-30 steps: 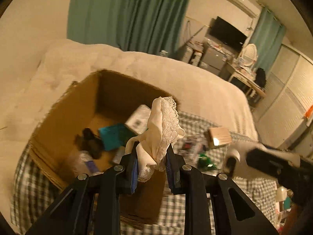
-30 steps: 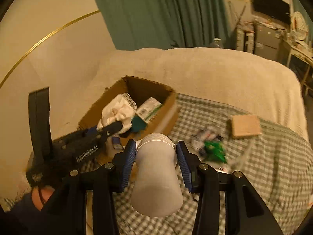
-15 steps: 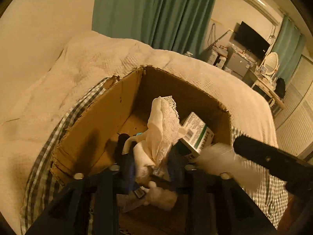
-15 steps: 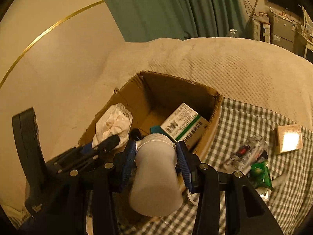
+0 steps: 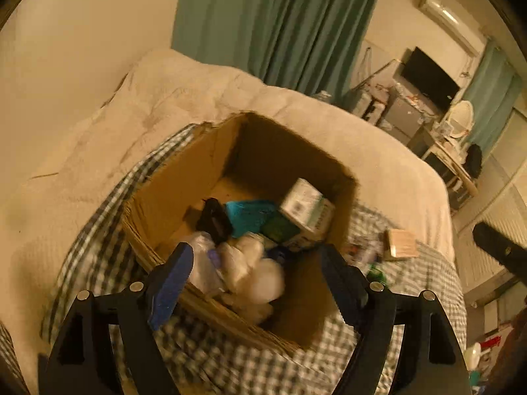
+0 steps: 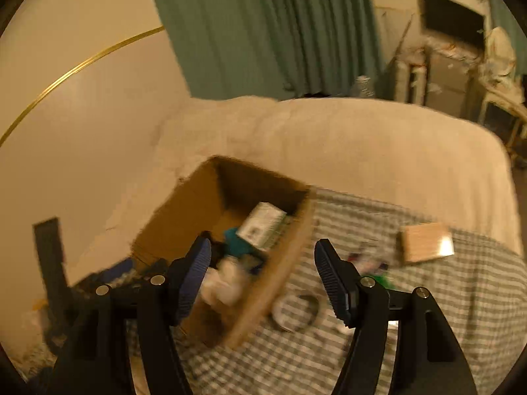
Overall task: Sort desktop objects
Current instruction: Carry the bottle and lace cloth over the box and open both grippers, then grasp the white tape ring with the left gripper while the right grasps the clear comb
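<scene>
We see both the left gripper [image 5: 253, 273] and right gripper [image 6: 260, 263] with jaws spread wide, empty, above the cardboard box [image 5: 184, 191]; the white lace cloth [image 5: 253, 270] lies inside it, near its front wall.

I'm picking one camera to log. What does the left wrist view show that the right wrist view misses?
Only the left wrist view shows the air conditioner on the wall and the clear bag in the box.

Only the right wrist view shows the tape roll on the checked cloth and the gold wall trim.

Both show the cardboard box, white carton, wooden block and open, empty jaws.
</scene>
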Tool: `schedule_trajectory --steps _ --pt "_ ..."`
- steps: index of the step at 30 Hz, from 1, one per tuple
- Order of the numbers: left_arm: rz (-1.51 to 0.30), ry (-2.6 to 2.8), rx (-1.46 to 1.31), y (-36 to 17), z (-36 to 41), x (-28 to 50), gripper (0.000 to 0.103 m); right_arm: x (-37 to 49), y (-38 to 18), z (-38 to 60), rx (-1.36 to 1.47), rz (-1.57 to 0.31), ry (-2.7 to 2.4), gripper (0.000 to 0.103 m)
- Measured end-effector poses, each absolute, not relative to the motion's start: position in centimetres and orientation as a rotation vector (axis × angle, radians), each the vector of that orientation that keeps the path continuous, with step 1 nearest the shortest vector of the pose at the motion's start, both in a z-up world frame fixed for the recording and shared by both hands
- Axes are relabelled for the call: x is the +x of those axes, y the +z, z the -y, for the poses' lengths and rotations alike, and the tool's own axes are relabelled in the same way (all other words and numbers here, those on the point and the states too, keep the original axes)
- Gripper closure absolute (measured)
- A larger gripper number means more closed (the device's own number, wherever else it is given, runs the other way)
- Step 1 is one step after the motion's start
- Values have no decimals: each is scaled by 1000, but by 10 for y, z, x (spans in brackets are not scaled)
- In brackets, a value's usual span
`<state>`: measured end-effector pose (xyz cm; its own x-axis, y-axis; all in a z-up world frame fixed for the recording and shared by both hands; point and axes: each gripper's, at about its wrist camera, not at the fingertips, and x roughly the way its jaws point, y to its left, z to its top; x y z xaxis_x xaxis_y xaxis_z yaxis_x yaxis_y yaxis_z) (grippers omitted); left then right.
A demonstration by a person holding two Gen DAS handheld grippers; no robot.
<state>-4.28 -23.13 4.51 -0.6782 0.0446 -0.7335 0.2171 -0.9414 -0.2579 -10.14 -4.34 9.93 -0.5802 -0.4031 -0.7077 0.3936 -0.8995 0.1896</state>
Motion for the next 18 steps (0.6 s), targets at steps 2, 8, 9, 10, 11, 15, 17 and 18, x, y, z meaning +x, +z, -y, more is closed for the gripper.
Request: schedule_trajectory --steps 2,8,9,10,11,15,17,18 --pt "-477 -2779 1213 53 212 -34 21 -86 104 13 1122 10 -2503 37" --pt "-361 -2826 1304 48 142 -16 20 -53 97 -68 1199 2 -2629 37" --pt "-345 -2824 1314 44 134 -14 20 -50 94 -77 1209 5 -2639 37" --pt "-317 -2814 1318 38 124 -12 20 -48 90 -90 1224 7 -2653 37" --pt "-289 -2791 1310 31 115 -10 19 -46 85 -101 1243 13 -2662 37" --pt "-301 -2746 1321 -2 97 -12 18 -49 57 -137 1305 55 -2662 37" --pt "-325 -2743 1326 -18 91 -15 18 -56 38 -150 1354 55 -2648 37" --pt "-333 -2742 1334 -27 88 -19 18 -58 29 -155 1370 52 -2643 37"
